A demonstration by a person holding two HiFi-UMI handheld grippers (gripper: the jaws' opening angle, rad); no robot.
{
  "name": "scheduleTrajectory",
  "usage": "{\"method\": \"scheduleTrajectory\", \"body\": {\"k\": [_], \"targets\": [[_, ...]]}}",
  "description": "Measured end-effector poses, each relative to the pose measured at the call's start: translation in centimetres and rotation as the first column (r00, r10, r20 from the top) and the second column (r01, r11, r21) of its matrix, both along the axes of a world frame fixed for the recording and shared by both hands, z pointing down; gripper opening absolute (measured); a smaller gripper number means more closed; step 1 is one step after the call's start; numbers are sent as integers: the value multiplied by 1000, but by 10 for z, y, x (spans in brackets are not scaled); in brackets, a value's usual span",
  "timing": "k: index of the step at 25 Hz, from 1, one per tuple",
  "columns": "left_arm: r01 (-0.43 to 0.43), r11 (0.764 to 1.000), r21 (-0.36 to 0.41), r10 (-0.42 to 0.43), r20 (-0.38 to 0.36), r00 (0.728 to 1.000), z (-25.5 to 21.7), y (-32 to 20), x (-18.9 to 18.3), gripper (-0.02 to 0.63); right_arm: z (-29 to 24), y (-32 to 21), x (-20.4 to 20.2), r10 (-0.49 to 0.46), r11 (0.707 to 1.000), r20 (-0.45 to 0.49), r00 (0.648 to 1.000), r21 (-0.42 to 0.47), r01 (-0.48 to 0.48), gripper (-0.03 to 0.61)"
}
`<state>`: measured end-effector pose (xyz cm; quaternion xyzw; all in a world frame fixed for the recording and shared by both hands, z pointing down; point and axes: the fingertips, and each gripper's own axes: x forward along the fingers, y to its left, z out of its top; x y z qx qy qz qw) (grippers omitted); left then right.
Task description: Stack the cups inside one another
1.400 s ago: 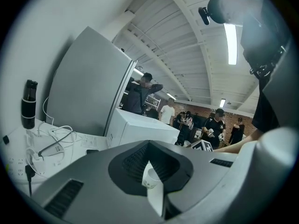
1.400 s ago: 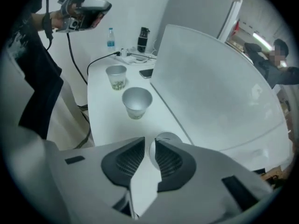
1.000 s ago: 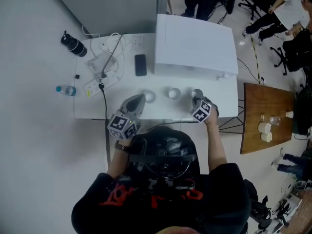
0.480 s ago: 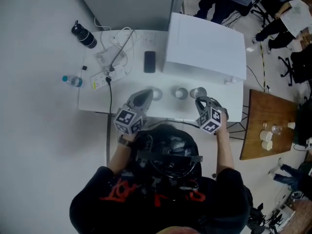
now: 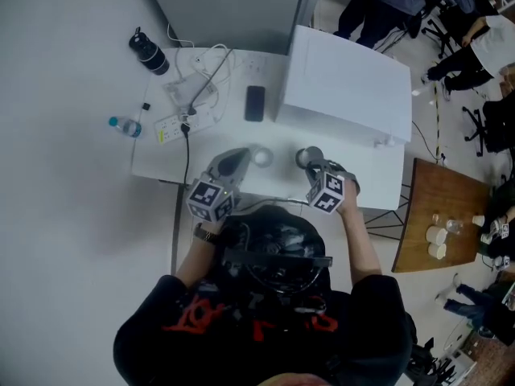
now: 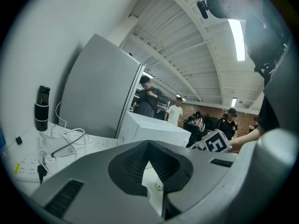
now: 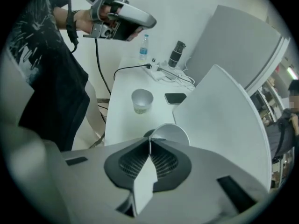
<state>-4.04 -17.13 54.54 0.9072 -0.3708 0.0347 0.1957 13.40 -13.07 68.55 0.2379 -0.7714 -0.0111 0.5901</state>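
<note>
Right tongs [image 7: 149, 141] are pinched shut on the near wall of a white paper cup [image 7: 172, 133], which I hold low over the table [image 7: 119, 125] near its front edge. A dark sliver shows just under that cup's rim at nine o'clock. It may be a cup I am nesting into, but I cannot tell. One free cup [image 7: 141, 100] stands upright at eleven o'clock from the held one, apart from it. Left tongs [image 6: 148, 143] have their tips together on nothing and hover just beside the free cup at about eight o'clock in the head view. I judge I am mid-stack. Next I must centre the held cup, lower it straight and let go.
</note>
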Motion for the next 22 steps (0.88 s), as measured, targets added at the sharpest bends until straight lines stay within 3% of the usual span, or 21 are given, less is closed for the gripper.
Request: {"method": "scheduleTrajectory", "body": {"k": [8,22], "targets": [[27,1000,-13,-27,0,1000,4,1,-12,3,14,-2,-15,-12,999,-32,999,-43,11,23],[20,999,-28,-20,11,1000,8,-1,-14,3,31,3,-18,61,993,66,996,-103,-54,44]]}}
